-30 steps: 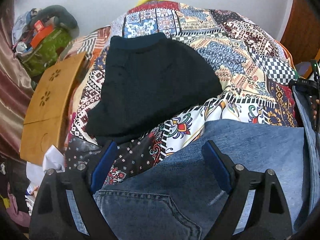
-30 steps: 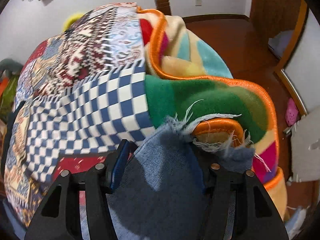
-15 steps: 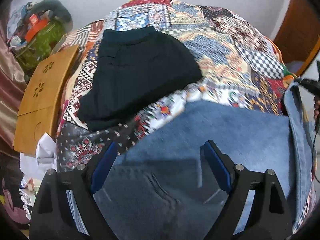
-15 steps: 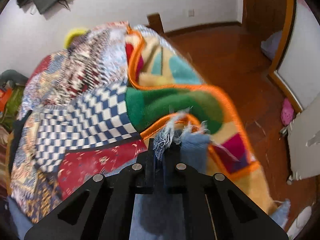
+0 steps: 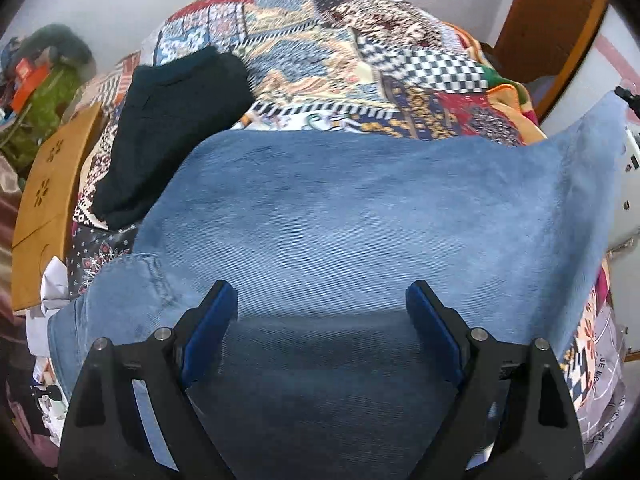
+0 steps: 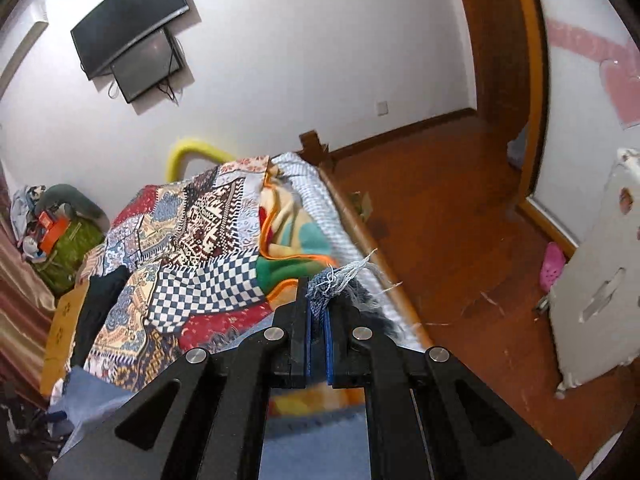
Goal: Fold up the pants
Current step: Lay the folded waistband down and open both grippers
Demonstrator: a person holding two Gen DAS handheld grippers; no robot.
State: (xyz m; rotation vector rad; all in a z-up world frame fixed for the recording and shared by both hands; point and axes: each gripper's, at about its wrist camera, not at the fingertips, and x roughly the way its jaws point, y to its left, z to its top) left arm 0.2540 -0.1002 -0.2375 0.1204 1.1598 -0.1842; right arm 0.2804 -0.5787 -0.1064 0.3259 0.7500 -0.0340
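Blue jeans (image 5: 360,216) lie spread over a patchwork bedspread (image 5: 320,60); their far right end rises toward the upper right of the left wrist view. My left gripper (image 5: 320,320) hangs open just above the denim, blue pads wide apart, nothing pinched. In the right wrist view my right gripper (image 6: 318,320) is shut on the frayed hem of the jeans (image 6: 340,280), lifted above the bed's edge. More denim (image 6: 84,396) shows at the lower left of that view.
A folded black garment (image 5: 172,128) lies on the bedspread at the left. A wooden board (image 5: 44,200) leans at the bed's left side beside clutter. Wooden floor (image 6: 460,220), a white panel (image 6: 592,280) and a doorway are to the right.
My right gripper closed on the frayed hem and rose, lifting it off the bed. My left gripper, still open, moved over the denim, which now fills most of its view.
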